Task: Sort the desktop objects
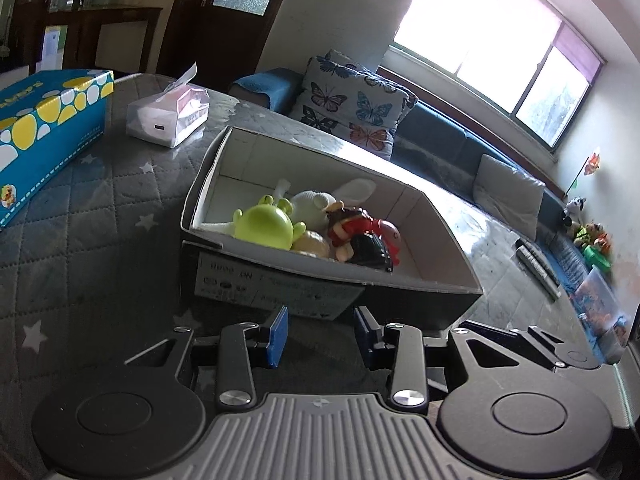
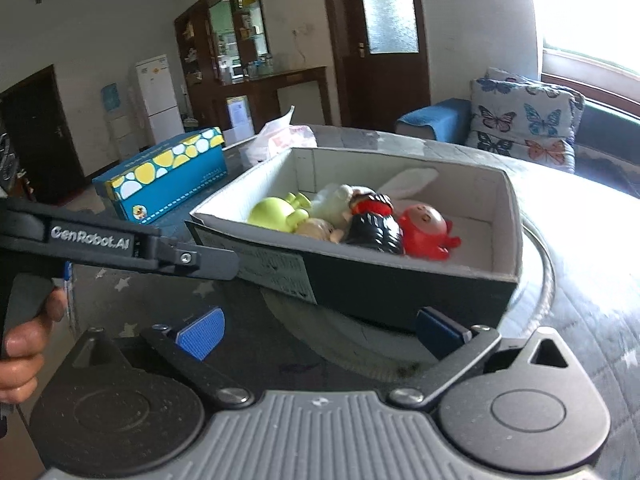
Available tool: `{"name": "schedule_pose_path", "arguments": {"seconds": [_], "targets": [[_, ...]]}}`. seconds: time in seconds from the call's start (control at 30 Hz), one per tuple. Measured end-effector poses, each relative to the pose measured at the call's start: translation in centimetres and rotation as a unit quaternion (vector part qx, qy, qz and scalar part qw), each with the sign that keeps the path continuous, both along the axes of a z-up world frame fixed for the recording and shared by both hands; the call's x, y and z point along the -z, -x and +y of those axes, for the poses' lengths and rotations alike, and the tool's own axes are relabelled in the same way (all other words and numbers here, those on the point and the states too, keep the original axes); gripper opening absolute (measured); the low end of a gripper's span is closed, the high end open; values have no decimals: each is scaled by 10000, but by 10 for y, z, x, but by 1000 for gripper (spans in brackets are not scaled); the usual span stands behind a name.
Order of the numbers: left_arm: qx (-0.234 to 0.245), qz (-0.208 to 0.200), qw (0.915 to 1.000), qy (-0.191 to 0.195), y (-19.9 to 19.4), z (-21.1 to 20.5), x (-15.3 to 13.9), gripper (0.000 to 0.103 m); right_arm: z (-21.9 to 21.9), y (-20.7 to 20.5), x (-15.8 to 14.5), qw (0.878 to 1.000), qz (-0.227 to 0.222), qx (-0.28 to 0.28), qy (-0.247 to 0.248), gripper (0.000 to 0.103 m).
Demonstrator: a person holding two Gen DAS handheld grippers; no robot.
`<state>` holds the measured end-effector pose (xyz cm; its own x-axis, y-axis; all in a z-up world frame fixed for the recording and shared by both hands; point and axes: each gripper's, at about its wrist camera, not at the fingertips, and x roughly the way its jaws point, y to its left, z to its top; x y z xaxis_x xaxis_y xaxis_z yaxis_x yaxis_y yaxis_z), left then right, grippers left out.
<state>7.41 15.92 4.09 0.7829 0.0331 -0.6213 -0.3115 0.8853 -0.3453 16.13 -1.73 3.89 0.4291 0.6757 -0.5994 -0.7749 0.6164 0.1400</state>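
Toys sit gathered in the open cardboard box [image 1: 320, 268], which rests on the quilted grey star-print table cover [image 1: 100, 200] just beyond both of your tools. In the left wrist view the box runs its long axis from near left to far right, one short end pointing toward the tissue pack [image 1: 168, 120] and the other toward the sofa [image 1: 460, 140]. Inside, the green toy [image 1: 266, 226] lies at the left of the cluster, the white plush [image 1: 312, 206] behind it, a pale yellow toy [image 1: 310, 243] in front, and the red and black figure [image 1: 360, 236] to the right; all crowd the middle of the box and touch one another. In the right wrist view the red round toy [image 2: 426, 232] lies farthest right, beside the black toy [image 2: 374, 232]. Your left gripper [image 1: 320, 334] hovers at the near wall of the box, blue pads [image 1: 278, 334] apart with nothing between them. Your right gripper [image 2: 320, 334] has its fingers spread wide and empty, facing the box's near corner. The blue and yellow carton [image 1: 44, 136] stands well to the left, its long axis running near to far. Your left hand [image 2: 22, 344] shows at the left edge of the right wrist view, gripping the handle.
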Motion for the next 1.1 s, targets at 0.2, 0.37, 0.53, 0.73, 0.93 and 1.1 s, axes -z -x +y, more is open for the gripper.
{"name": "schedule_pose_path", "arguments": {"seconds": [0.2, 0.37, 0.53, 0.73, 0.93, 1.1], "targets": [[15, 108, 9989, -451, 5, -17, 2, 39, -9, 6, 7, 9996, 58, 254, 69, 103], [-51, 192, 9971, -739, 8, -25, 3, 39, -15, 12, 9, 9993, 94, 371, 14, 103], [-65, 248, 9961, -843, 10, -31, 3, 39, -18, 16, 8, 9986, 57, 517, -8, 103], [-71, 317, 9945, -995, 12, -38, 4, 39, -22, 23, 9, 9981, 47, 617, 8, 103], [-103, 384, 9938, -1042, 14, -43, 6, 39, -25, 26, 12, 9977, 114, 672, 1, 103], [-104, 467, 9928, -1102, 14, -48, 9, 39, -28, 29, 15, 9974, 148, 703, -9, 103]]}}
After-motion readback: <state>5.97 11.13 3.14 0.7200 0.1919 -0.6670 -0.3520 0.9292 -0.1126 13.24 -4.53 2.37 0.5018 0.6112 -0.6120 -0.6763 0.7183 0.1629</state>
